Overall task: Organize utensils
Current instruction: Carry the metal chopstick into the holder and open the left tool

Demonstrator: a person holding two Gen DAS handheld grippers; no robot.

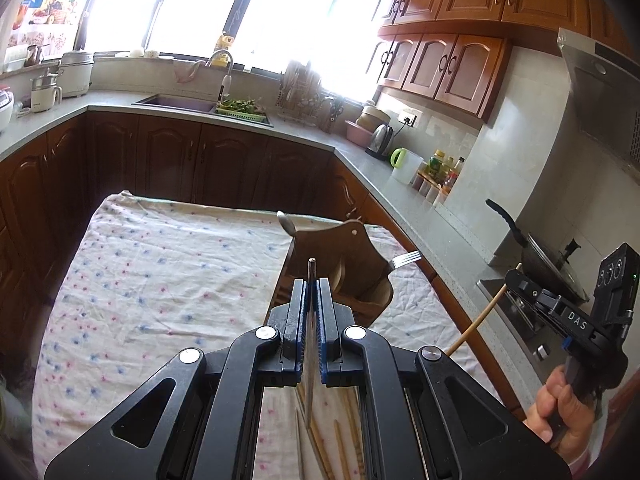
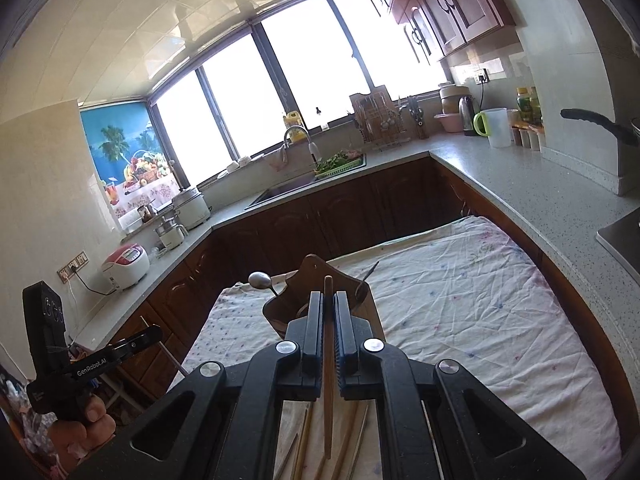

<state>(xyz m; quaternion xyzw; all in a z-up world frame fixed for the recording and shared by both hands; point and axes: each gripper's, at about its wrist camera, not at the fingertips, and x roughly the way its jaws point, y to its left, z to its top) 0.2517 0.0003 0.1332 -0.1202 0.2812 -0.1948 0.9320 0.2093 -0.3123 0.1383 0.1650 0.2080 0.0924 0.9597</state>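
Left gripper (image 1: 313, 280) clamps metal chopstick (image 1: 311, 270), frame centre. Wooden holder (image 1: 352, 256) just right holds spoon (image 1: 285, 222), fork (image 1: 406, 258). Right gripper (image 2: 329, 308) clamps wooden chopstick (image 2: 328, 286). Loose chopsticks (image 2: 308, 436) on cloth (image 2: 460, 300), bottom centre, remain.

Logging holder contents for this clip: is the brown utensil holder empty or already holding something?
Not empty. The brown utensil holder already holds a spoon and a fork, both sticking out above its rim.

My table (image 1: 100, 320) under a flowered cloth (image 1: 168, 272), wooden utensil holder (image 1: 344, 264) standing on it, loose chopsticks (image 2: 304, 440) lying nearest me.
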